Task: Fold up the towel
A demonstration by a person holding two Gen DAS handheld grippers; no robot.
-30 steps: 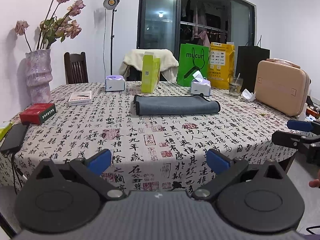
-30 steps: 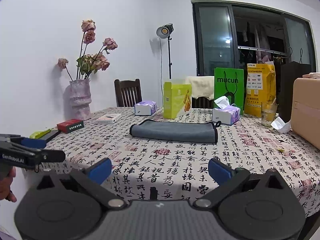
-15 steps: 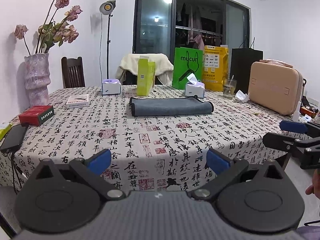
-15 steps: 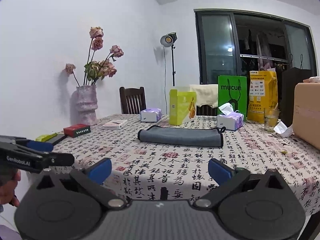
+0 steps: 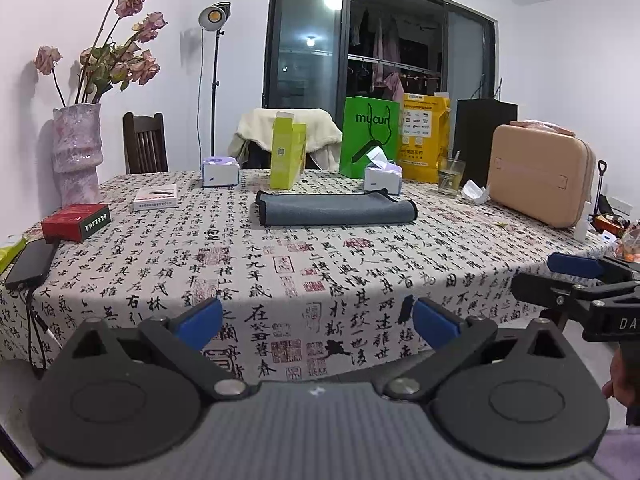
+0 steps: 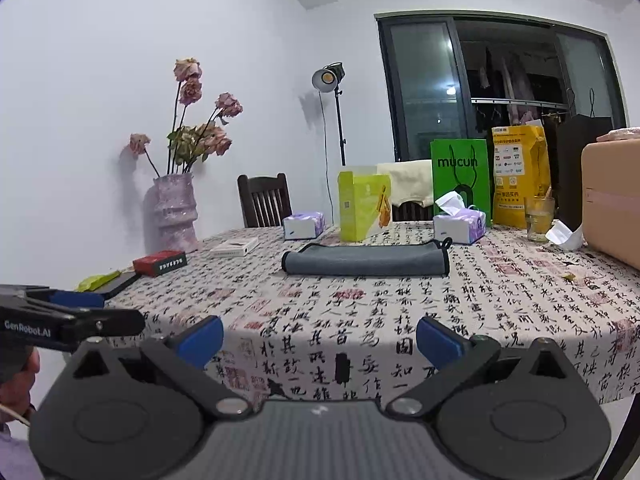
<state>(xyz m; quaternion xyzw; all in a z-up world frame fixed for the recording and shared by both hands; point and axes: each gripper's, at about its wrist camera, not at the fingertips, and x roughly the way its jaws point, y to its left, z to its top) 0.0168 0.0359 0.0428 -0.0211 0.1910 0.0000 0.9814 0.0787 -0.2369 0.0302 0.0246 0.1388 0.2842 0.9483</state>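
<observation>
A grey towel lies folded into a long flat strip on the patterned tablecloth, far across the table; it also shows in the right wrist view. My left gripper is open and empty, held at the near table edge, well short of the towel. My right gripper is open and empty, also back at the near edge. Each gripper shows in the other's view: the right one at the right, the left one at the left.
Behind the towel stand a yellow-green box, two tissue packs, a green bag, a yellow bag and a glass. A tan case sits right. A vase, red box, white box and phone sit left.
Both grippers have drawn back and risen slightly from the table, so the towel looks smaller and farther. The towel has not moved. Both stay open.
</observation>
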